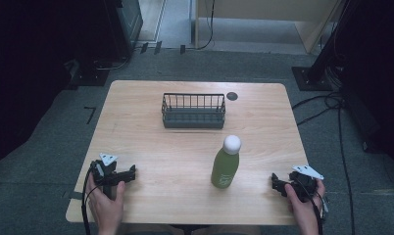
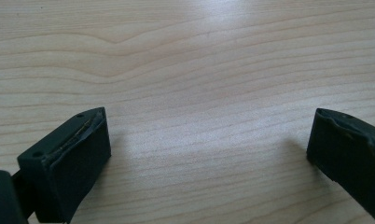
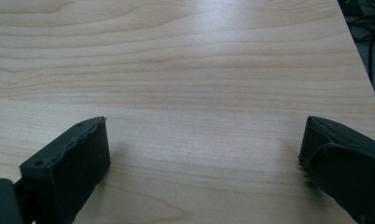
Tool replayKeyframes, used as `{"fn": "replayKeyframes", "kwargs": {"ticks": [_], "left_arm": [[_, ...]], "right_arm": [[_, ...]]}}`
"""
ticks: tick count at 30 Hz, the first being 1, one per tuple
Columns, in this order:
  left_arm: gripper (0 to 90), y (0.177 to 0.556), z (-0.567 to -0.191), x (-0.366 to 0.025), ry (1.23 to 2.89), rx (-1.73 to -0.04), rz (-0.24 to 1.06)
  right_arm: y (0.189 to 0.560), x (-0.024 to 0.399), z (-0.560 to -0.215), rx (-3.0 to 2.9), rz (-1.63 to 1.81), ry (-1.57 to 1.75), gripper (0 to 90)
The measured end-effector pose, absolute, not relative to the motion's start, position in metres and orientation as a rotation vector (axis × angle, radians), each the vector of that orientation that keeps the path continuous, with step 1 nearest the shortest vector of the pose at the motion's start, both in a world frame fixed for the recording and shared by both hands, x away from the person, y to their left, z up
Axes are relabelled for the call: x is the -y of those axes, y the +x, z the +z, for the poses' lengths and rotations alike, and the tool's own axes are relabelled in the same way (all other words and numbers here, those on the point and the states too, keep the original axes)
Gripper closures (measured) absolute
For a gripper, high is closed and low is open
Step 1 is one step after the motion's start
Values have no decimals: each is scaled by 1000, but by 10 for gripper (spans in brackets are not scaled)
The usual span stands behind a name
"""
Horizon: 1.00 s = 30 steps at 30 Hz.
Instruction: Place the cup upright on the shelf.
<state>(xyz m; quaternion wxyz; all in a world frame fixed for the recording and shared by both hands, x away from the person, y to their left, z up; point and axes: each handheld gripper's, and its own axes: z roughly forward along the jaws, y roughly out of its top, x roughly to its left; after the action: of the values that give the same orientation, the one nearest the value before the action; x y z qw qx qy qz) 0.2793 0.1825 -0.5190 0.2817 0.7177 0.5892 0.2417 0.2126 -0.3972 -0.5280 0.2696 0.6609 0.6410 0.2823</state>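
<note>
No words, brands or numbers can be read anywhere. The green bottle, standing right of the desk's middle, bears a pale mark on its side, too small and blurred to make out.

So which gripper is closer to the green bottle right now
The right gripper. It rests on the table just right of the bottle, near its base. The left gripper sits farther away on the bottle's other side, near the table's left front corner.
</note>
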Motion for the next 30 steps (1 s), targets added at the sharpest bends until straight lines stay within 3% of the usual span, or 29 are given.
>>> {"fn": "replayKeyframes", "kwargs": {"ticks": [30], "left_arm": [[0,279,-519,-183,1925,-1577,647]], "right_arm": [[197,329,-512,-1882,820,1663,15]]}}
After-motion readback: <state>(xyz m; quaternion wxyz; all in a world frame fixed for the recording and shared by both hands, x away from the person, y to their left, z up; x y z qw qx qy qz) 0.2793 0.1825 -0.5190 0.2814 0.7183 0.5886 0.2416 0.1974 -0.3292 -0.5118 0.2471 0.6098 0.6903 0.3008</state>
